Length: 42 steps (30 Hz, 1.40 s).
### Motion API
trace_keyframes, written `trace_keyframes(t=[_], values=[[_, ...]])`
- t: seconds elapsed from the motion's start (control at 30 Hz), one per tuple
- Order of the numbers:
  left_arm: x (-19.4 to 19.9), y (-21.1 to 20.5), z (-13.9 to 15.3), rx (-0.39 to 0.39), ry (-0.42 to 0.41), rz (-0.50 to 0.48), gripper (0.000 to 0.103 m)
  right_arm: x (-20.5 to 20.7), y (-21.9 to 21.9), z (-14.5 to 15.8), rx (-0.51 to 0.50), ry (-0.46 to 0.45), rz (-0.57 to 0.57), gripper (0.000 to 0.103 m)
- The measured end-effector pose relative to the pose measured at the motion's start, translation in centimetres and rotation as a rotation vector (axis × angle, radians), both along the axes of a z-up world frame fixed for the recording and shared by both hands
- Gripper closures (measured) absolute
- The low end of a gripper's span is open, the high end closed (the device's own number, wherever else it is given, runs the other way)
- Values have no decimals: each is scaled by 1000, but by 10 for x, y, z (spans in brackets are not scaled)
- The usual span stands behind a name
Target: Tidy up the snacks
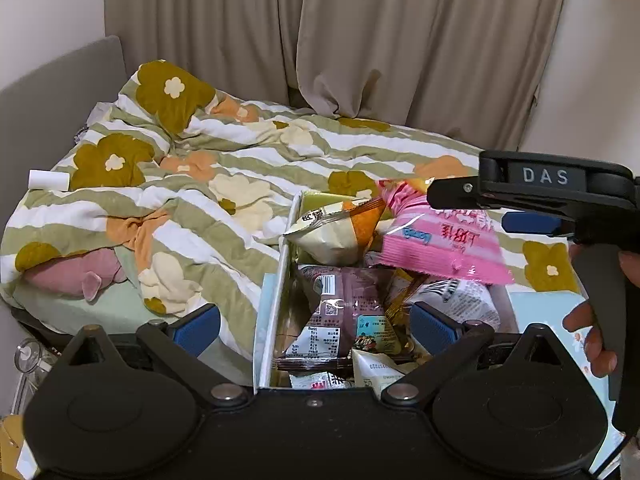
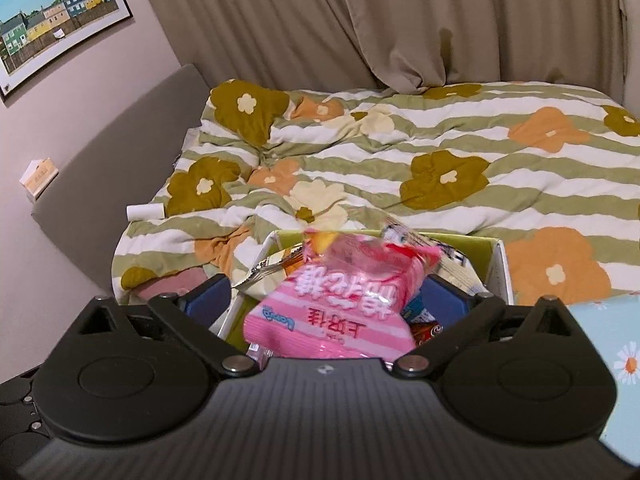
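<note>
Pink bag – light, crinkly, slippery – lies free between right gripper's wide-apart jaws; pinch its sealed edge.

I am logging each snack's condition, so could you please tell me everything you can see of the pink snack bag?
The pink snack bag is a glossy plastic packet with pale pink stripes, darker pink lettering, a small blue logo and a clear patch near one crimped end. It looks sealed and puffy. It lies tilted on top of the other packets in the white box, print upside down to the right wrist camera. It sits between the right tongs' wide-open fingers, and neither blue pad visibly presses on it.
</note>
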<state>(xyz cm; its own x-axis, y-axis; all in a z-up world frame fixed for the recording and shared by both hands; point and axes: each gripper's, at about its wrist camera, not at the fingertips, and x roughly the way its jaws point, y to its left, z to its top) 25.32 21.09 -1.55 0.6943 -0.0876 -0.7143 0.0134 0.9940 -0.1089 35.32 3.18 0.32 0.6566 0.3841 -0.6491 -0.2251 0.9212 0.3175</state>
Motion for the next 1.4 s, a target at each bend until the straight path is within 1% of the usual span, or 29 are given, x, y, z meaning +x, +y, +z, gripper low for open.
trace_keyframes(t=[0.23,0.43,0.67,0.77,0.87,1.03,1.17,1.27,1.4], values=[[-2,-3,4,9,-11,-8,1,-13,-8,4,11,-21,-17,0],[-20,-15,23,31,-62,-11,1,-43,-25,26,5,-93,-32,0],[-65,-45,54,71,-151,-13,1,-105,-66,60,-10,-200,-80,0],[-88,-60,64,82,-188,-14,0,-137,-87,69,-46,-227,-107,0],[-114,-77,71,91,-223,-16,0,-166,-105,73,-94,-232,-135,0],[-146,-104,73,103,-251,-47,0,-213,-134,67,-168,-207,-180,0],[-168,-120,67,100,-254,-57,0,-246,-152,52,-211,-169,-220,0],[-184,-130,61,92,-252,-60,0,-263,-163,41,-224,-140,-248,0],[-199,-140,53,115,-250,-62,0,-282,-176,30,-256,-121,-275,0]])
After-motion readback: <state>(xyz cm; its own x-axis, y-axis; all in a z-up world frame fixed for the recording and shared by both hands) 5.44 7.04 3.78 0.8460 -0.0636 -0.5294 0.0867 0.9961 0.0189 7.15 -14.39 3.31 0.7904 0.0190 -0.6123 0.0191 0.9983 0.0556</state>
